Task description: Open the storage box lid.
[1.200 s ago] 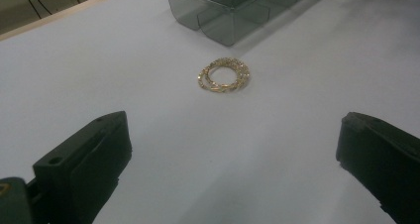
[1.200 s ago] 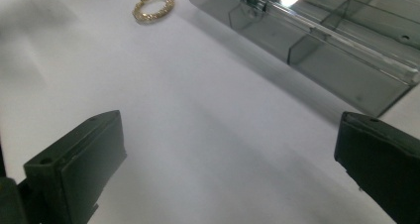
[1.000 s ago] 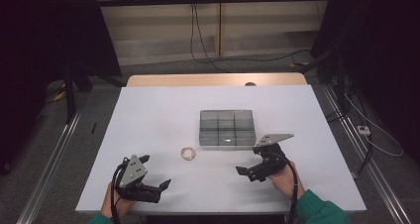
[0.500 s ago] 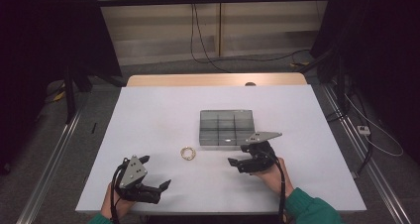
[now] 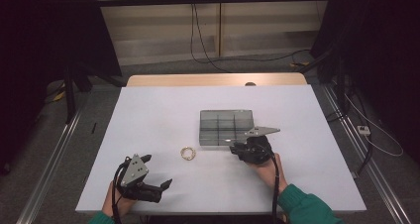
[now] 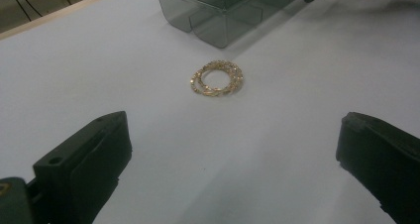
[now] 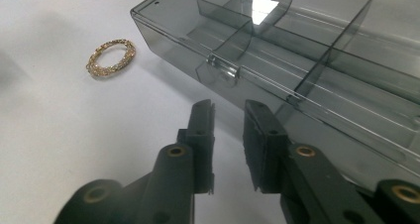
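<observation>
Right gripper (image 7: 228, 110) sits just beside the near wall of the smoked plastic compartment box (image 7: 317, 60), by its latch; jaws have just been closing, now narrowly apart, nothing between them. Left gripper (image 6: 228, 149) rests wide open on the white table (image 5: 158, 115). Gold bracelet (image 5: 188, 153) lies flat left of the box, untouched

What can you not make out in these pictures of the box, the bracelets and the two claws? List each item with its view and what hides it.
- Clear box, high view: the near right corner lies behind the right claw.
- Box, right gripper view: the far end is cut by the frame edge.
- Gold bracelets: too small in the high view to count the loops.
- Left claw, left gripper view: the jaw bases are cut by the bottom edge.
</observation>
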`<state>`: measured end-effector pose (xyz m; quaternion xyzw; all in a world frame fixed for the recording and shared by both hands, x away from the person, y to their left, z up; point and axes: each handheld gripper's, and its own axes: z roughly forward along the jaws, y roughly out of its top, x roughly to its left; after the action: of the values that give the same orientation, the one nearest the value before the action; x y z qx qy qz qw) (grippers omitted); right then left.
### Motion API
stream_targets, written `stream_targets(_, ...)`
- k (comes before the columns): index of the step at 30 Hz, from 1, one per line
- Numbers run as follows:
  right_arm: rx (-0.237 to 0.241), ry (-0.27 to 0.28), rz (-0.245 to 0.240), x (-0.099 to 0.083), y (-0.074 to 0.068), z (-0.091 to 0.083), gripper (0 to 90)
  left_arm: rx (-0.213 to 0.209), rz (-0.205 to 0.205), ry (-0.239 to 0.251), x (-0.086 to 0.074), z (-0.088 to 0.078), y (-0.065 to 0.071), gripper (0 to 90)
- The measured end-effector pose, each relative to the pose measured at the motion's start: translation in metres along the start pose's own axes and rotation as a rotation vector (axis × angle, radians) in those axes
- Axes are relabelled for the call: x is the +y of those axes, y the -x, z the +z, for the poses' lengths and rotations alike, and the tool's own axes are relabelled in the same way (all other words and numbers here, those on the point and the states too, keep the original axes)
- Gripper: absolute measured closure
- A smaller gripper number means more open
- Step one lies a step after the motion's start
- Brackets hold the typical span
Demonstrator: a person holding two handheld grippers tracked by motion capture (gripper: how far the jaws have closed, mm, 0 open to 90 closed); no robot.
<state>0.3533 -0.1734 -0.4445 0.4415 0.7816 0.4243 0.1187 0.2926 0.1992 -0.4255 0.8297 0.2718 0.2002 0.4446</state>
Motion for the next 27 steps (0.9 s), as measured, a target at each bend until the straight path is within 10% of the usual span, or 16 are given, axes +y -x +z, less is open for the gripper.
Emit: stream_targets(27,0.011,0.043,0.02,-0.0009,0.0025,0.0101,88.4,-0.013,0.01,-0.003,0.0016,0.0036,0.0007,0.5)
